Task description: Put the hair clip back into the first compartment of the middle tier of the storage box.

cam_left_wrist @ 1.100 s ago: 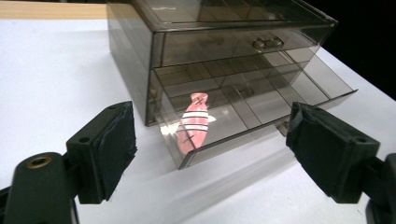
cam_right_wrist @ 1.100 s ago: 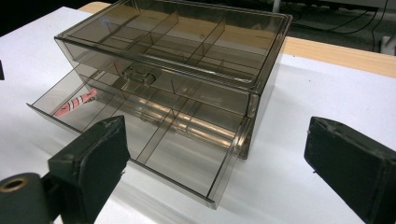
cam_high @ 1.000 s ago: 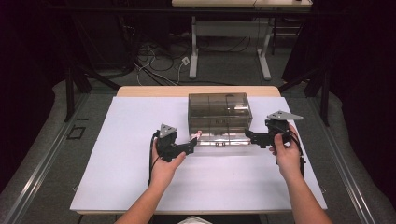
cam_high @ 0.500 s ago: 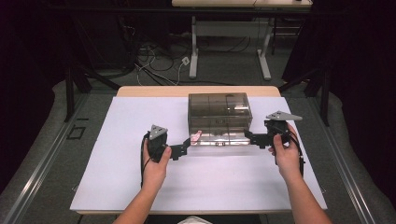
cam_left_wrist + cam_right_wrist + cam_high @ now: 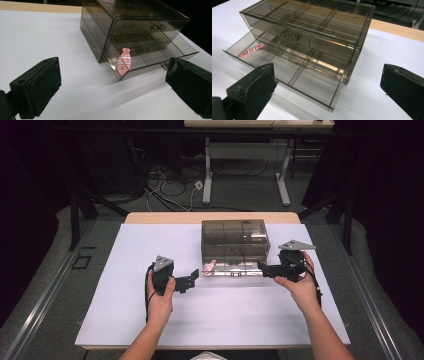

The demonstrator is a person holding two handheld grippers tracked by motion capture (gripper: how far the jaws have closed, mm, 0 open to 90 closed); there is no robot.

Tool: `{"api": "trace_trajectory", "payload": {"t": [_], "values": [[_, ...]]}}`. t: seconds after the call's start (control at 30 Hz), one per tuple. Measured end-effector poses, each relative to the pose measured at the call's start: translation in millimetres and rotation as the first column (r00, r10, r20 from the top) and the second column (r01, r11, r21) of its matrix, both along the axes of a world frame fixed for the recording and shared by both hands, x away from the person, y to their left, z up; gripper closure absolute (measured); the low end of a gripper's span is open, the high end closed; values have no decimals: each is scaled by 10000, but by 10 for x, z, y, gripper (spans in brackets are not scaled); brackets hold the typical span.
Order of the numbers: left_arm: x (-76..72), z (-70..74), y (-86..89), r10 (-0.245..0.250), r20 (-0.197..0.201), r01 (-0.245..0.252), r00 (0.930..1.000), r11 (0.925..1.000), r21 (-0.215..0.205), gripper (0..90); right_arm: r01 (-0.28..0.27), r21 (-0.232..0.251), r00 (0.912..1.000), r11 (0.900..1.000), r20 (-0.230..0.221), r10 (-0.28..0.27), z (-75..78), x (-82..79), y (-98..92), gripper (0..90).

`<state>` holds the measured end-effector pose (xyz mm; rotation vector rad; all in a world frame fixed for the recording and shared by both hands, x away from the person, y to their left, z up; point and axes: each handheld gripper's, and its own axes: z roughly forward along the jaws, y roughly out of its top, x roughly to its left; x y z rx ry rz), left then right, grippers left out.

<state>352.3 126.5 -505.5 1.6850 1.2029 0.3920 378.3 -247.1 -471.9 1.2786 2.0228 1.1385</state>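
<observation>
A smoked clear drawer box (image 5: 235, 237) stands on the white mat (image 5: 125, 320). Its lower drawer (image 5: 235, 269) is pulled out toward me. A pink striped fish-shaped piece (image 5: 124, 61) lies in the drawer's left end compartment (image 5: 250, 51). My left gripper (image 5: 189, 281) hovers a little left of the drawer. Its jaws have just been opening and stand open, with nothing between them (image 5: 112, 82). My right gripper (image 5: 263, 270) points at the drawer's right end. Its jaws have just opened wider and are open on either side of that corner (image 5: 329, 87), pads apart from it.
The mat covers a wooden table whose bare far edge (image 5: 210, 217) shows behind the box. Beyond it stand desk legs (image 5: 207, 175) and floor cables (image 5: 165, 185). Open mat lies in front of the box and to both sides.
My left gripper has drawn back to the left, away from the drawer's left end, and its jaws stand wider. The right hand has stayed at the drawer's right end.
</observation>
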Motion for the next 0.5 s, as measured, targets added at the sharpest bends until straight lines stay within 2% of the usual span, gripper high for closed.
{"api": "trace_trajectory", "payload": {"t": [0.2,0.3,0.4,0.5], "values": [[3,-31,68,38,-58,-38,10000,10000,1,4,-91,-289,9999,9995,94,94,-20,-12,56,0],[8,-35,115,85,-66,-85,9999,9999,57,4,-89,-122,9999,9999,50,90,-20,-20,76,0],[13,-24,161,173,-89,-173,9998,9998,-67,5,-205,-148,9998,9997,15,205,-31,-31,101,5],[18,-20,185,201,-88,-202,9998,9997,-127,6,-367,-130,9993,9992,-3,367,-45,-36,138,42]]}}
